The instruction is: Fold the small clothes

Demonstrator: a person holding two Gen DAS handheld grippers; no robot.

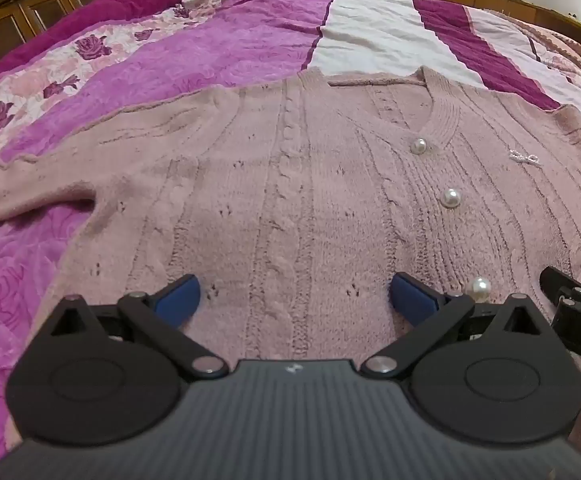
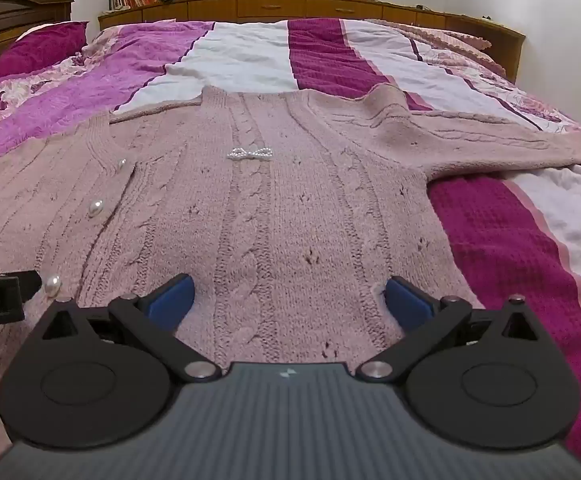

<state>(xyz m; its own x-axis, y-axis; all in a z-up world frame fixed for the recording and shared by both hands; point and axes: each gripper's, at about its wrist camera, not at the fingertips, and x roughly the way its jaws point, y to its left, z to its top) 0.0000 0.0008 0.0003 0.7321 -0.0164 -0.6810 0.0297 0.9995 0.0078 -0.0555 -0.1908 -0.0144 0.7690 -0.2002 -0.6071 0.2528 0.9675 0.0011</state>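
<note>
The pink knitted cardigan (image 1: 290, 184) lies spread flat, front side up, on the striped magenta and white bedspread (image 1: 218, 36), and everything here is placed relative to it. Probably it is laid out so that both sleeves and the hem can be reached before the first fold; no fold is made yet.

At the left of the cardigan, its left sleeve (image 1: 30, 184) stretches out over the bedspread. The left gripper (image 1: 294, 300) hovers over the lower left half of the cardigan, near the hem, tilted downward. Its blue pads (image 1: 178, 300) stand fully apart and grasp nothing. The row of pearl buttons (image 1: 450, 198) runs down the middle of the cardigan, just to the right of this gripper.

The right gripper (image 2: 288, 300) hovers over the lower right half, also wide open and empty. Both seem to be positioned for taking the hem or the sides. A small pearl bow (image 2: 249, 153) sits on the chest, above this gripper. The right sleeve (image 2: 490, 140) extends to the right, with a small raised fold at the shoulder.

The knit has cable patterns, a ribbed V-neck, and looks soft and thick.
</note>
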